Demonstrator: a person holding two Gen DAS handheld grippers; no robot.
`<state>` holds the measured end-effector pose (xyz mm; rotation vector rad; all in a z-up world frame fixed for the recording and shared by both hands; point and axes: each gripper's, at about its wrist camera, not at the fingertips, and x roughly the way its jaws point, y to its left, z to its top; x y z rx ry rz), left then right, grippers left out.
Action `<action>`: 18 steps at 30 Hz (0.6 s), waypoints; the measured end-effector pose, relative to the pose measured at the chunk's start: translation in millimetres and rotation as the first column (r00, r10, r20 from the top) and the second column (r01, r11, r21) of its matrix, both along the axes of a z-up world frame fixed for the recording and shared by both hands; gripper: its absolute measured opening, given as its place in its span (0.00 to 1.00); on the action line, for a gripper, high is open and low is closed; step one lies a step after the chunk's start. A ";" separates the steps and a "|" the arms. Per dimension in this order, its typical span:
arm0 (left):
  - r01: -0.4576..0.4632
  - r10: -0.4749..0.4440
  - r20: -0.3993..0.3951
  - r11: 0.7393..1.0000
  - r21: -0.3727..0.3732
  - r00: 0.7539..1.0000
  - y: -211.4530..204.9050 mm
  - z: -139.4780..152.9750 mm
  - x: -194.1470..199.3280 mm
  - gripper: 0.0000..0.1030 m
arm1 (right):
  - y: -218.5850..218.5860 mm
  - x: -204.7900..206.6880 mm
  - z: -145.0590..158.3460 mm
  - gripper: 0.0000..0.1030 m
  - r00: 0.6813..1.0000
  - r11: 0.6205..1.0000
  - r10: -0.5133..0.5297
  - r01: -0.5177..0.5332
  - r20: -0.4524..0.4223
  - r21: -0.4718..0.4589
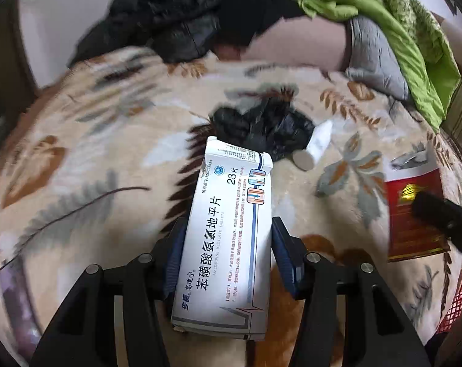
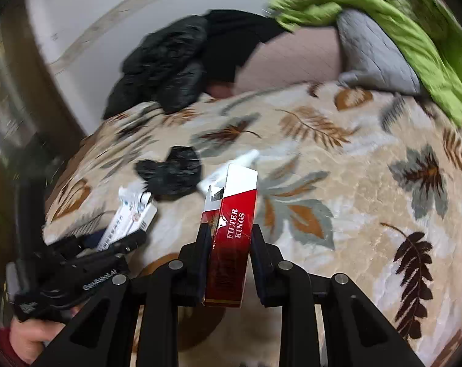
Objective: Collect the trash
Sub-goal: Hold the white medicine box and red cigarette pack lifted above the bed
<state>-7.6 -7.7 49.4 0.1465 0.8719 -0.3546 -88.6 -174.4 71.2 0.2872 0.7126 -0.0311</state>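
Observation:
My left gripper is shut on a white medicine box with blue print, held above the leaf-patterned blanket. My right gripper is shut on a red cigarette pack marked FILTER KINGS, its lid open. A crumpled black plastic bag lies on the blanket ahead, with a small white bottle on its side beside it. In the right wrist view the bag and the bottle lie ahead, and the left gripper with its box is at the left.
A black jacket lies at the far end of the bed. A green blanket and a grey quilted pillow lie at the far right. A wall runs along the left.

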 end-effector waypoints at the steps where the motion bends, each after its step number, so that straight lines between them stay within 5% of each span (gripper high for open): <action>1: -0.007 0.008 0.029 1.000 -0.001 1.000 3.4 7.5 -11.5 0.51 | 5.5 -5.6 2.1 0.26 1.000 1.000 0.017 -0.017 0.014 -0.017; 10: -0.129 0.120 0.243 0.991 0.021 0.963 28.6 44.4 -105.2 0.52 | 41.7 -66.3 22.1 0.26 0.983 0.980 0.109 -0.081 0.146 -0.182; 18: -0.133 0.131 0.278 0.991 -0.011 0.952 31.3 44.3 -107.6 0.52 | 48.9 -68.8 20.0 0.26 0.981 0.973 0.128 -0.096 0.147 -0.209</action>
